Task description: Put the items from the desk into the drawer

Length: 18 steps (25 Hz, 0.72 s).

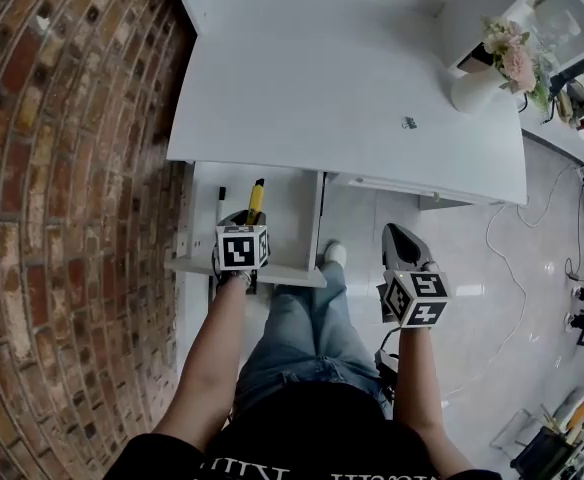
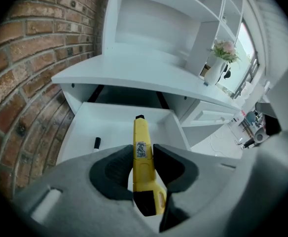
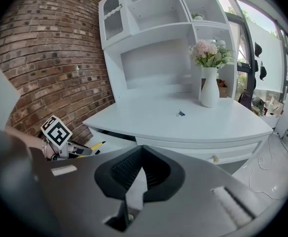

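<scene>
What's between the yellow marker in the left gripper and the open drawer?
Nothing visible. The yellow marker hangs over the drawer's bare floor; the black marker already inside lies off to its left.

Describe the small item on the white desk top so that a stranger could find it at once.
Find the white desk beside the brick wall. On its top, close to the white vase of pink flowers, lies a tiny dark item, perhaps a clip. It alone lies loose and low there; the vase stands tall.
</scene>
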Motion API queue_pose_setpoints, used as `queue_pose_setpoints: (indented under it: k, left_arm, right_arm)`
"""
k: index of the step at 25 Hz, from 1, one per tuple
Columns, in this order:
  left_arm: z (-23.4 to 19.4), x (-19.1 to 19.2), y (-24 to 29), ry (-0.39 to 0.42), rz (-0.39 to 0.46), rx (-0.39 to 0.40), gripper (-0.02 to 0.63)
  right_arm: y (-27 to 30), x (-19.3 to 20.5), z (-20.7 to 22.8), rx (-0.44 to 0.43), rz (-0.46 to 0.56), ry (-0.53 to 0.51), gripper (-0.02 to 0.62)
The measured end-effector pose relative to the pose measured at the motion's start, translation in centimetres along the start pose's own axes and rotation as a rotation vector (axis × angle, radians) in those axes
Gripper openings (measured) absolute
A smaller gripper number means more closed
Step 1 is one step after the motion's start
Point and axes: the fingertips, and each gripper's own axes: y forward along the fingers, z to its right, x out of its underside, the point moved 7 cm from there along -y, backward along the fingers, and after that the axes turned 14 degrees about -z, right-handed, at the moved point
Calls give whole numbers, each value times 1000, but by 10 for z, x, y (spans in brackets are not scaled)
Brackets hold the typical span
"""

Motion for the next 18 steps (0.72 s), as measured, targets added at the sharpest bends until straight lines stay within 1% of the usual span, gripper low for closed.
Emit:
queue_pose_setpoints:
  k: [3, 6, 8, 13, 15, 17, 18]
  left_arm:
    - [-5, -4, 20, -15, -72, -4, 127]
    - [-11, -8, 40, 3, -134, -22, 127]
    - [-14, -9, 53, 1, -172, -32, 127]
    - [-19, -8, 82, -8, -261, -51, 127]
    - [-24, -7, 92, -11, -291, -73, 127]
    - [-31, -4, 100, -29, -313, -98, 127]
    - [-32, -2, 104, -44, -322, -89, 127]
  right_arm:
    - [3, 0, 7, 6, -6, 12, 6]
    - [10, 0, 13, 3, -23, 23, 6]
    - [14, 2, 17, 0, -37, 27, 6]
    - [24, 6, 24, -7, -69, 31, 6]
    - [26, 7, 27, -9, -83, 28, 8]
    - [28, 8, 31, -11, -93, 23, 6]
    - [29, 9, 33, -10, -97, 20, 6]
